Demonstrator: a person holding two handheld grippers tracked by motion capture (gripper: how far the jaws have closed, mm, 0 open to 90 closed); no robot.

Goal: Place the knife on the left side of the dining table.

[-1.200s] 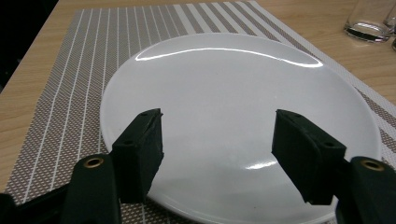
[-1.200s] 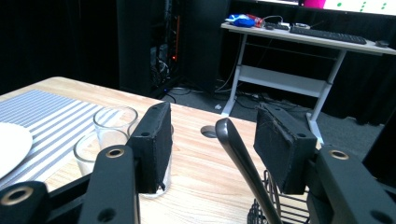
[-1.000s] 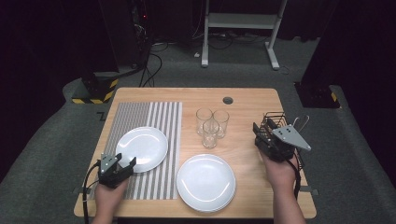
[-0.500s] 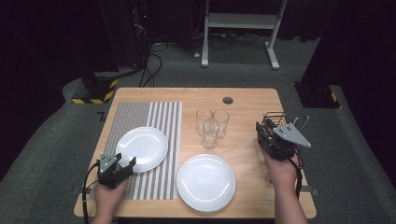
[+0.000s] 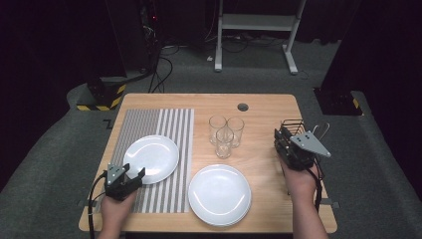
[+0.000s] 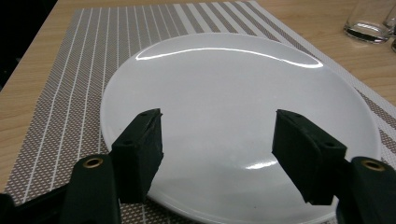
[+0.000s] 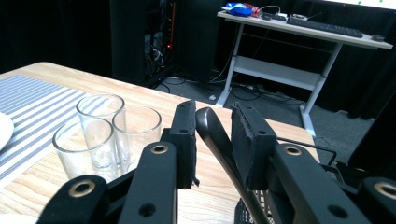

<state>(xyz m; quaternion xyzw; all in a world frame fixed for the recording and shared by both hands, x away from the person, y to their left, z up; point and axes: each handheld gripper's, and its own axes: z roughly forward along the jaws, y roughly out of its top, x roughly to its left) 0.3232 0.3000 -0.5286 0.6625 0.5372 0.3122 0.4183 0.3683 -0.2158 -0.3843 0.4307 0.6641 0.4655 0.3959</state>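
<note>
Wood-grain counter (image 5: 259, 107) carries all items; positions below are given relative to the striped placemat (image 5: 149, 124), which covers the counter's left portion.

Left tool (image 5: 130, 178): located over the placemat's near half, at the near rim of the white plate (image 5: 152, 157). Jaws stand wide apart and released, one on each side of the rim arc, as the left gripper view shows for the same plate (image 6: 233, 107). No contact with the plate can be confirmed. This plate lies wholly on the placemat, near its right edge.

Right tool (image 5: 278, 141): located well to the right of the placemat, near the counter's right edge. Jaws are clenched on a black spoon handle (image 7: 219, 140), which rises out of a black wire basket (image 5: 294, 125) standing just behind the tool.

Other items: a second white plate (image 5: 219, 195) lies just right of the placemat, close to the counter's near edge. Three clear glasses (image 5: 225, 132) stand clustered just beyond the placemat's right edge.

Open room: bare wood lies between the glasses and the right tool, and along the counter's far edge.
</note>
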